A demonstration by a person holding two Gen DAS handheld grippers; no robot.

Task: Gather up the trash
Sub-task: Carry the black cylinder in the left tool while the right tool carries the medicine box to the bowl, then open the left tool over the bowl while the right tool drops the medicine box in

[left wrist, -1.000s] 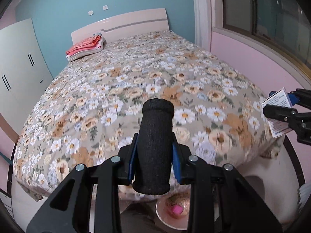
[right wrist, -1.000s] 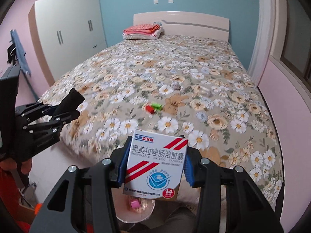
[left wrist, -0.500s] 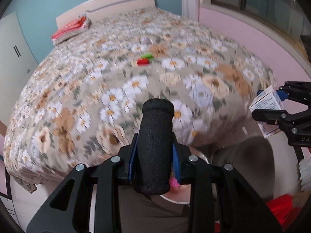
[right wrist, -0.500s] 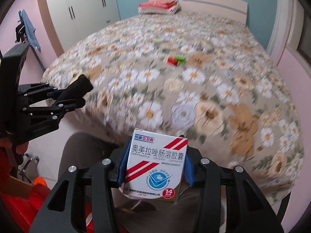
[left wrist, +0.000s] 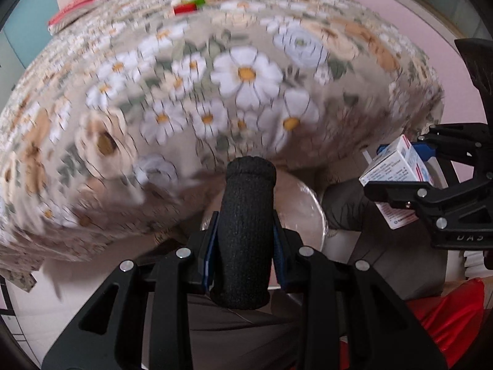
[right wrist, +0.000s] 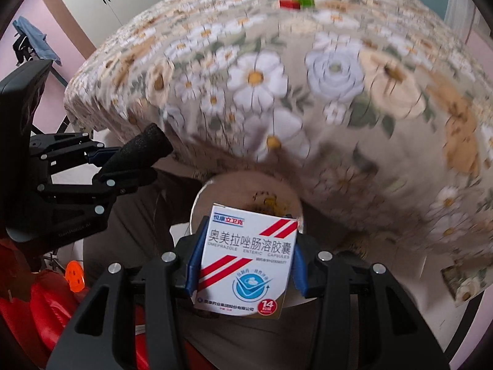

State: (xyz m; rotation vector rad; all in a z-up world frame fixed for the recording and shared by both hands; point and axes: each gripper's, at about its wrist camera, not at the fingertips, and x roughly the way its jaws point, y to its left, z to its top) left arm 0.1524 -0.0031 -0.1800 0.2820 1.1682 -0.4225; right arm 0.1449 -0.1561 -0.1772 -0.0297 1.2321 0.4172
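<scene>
My left gripper [left wrist: 243,234] clamps a black foam cylinder [left wrist: 246,231]; my right gripper [right wrist: 245,265] clamps a white medicine box [right wrist: 246,262], both above a round bin's rim [right wrist: 197,203] beside the floral bedspread's edge [right wrist: 308,92].

Both wrist views face down, sharing bed [left wrist: 246,74] edge

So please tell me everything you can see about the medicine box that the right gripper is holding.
The medicine box is a small white cardboard carton with red diagonal stripes, a round blue emblem, Chinese text, the words "omeprazole enteric capsules", and a red "14" badge on a gold bottom strip. It looks closed and undamaged. It stands upright, clamped by its two side faces between the blue pads of the right gripper, above a round bin at the foot of the floral bed.
</scene>
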